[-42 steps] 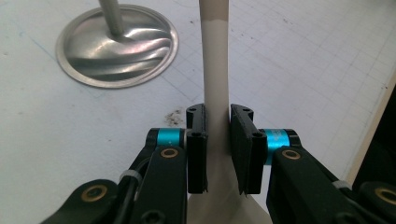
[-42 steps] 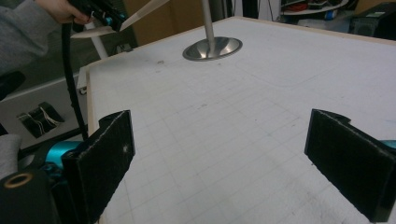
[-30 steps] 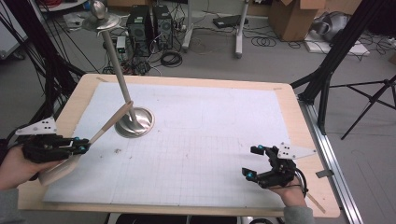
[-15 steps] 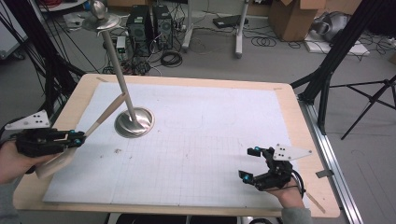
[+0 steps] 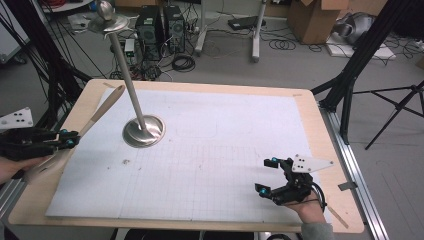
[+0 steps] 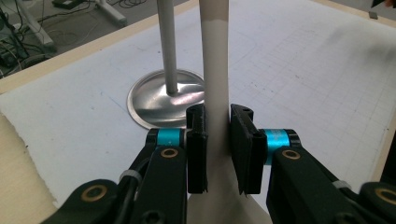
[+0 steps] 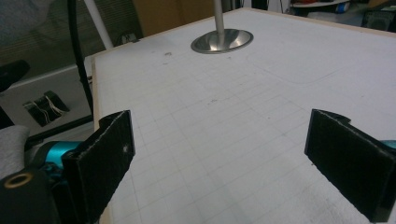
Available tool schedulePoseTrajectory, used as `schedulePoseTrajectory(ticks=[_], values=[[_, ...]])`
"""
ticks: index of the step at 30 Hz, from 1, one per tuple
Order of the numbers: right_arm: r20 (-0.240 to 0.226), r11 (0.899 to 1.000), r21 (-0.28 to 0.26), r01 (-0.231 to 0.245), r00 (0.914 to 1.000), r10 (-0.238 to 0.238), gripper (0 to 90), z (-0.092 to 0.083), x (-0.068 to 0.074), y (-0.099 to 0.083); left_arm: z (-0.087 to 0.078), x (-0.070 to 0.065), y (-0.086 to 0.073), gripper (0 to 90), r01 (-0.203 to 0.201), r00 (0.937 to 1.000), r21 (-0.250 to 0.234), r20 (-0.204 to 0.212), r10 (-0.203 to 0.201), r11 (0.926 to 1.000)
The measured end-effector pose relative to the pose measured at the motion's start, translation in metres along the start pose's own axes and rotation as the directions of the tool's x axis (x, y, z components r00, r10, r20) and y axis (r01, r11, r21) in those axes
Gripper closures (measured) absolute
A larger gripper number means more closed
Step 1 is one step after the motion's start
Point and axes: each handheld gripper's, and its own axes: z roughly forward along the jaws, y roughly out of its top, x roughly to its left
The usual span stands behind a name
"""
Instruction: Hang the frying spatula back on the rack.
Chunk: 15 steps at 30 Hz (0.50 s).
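Note:
A long pale wooden spatula (image 5: 100, 112) slants over the left side of the table, its narrow rounded end pointing to the back and its wide end by the hand. My left gripper (image 5: 70, 140) is shut on its shaft; in the left gripper view the two pads press the flat spatula (image 6: 215, 60) from both sides at the left gripper (image 6: 218, 135). A metal stand with a round base (image 5: 144, 131) and a leaning pole (image 5: 127, 75) rises just right of the spatula, apart from it. My right gripper (image 5: 266, 175) rests near the front right, open and holding nothing (image 7: 224, 154).
A white gridded mat (image 5: 225, 140) covers the wooden table (image 5: 320, 150). The stand's disc top (image 5: 106, 17) overhangs the back left edge. Black tripod legs (image 5: 350, 80) stand right of the table, and a metal rail (image 5: 350, 165) runs along its right edge.
My left gripper has drawn back to the left, and the spatula's far end has swung away from the stand's base toward the back left. The right gripper has barely shifted.

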Motion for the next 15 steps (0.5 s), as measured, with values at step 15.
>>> schedulePoseTrajectory(ticks=[15], values=[[-0.002, 1.0, -0.003, 0.0, 1.0, 0.0, 7.6, -0.001, -0.001, 0.0, -0.01, 0.003, 0.021, 76.6, -0.004, 0.9999, -0.059, -0.013, 0.003, 0.9983]])
